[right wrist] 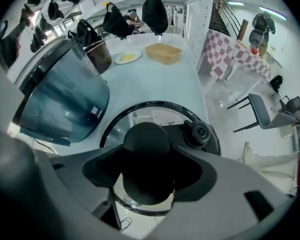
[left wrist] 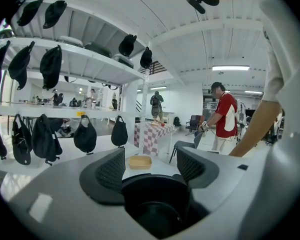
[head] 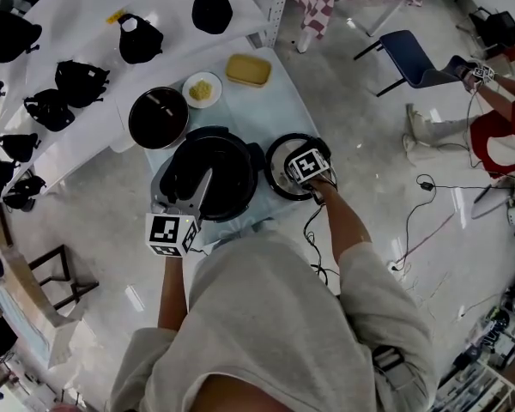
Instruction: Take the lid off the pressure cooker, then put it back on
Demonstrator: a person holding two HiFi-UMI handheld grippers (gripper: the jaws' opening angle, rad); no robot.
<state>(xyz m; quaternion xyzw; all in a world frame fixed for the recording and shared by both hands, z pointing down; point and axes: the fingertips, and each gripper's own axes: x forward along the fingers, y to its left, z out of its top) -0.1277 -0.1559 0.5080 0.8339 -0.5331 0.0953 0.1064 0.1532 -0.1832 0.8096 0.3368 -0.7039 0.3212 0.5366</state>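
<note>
Your right gripper has its fingers closed in on the black knob of the lid, one pad against each side of it. The lid lies flat on the pale surface, just to the right of the pressure cooker and close against its side, with its round steam valve on the rim beyond the knob. The cooker itself stands uncovered, and its dark inner pot shows from above in the head view. Your left gripper reaches over the cooker's near left edge with its fingers spread wide. The cooker's black rim and opening sit low in the gap between them, and you cannot tell from any view whether either pad touches it. Farther back on the surface, well apart from both grippers, are a second black pot, a small white plate with something yellowish on it, and a shallow yellow tray. The tray shows straight ahead between your left fingers.
</note>
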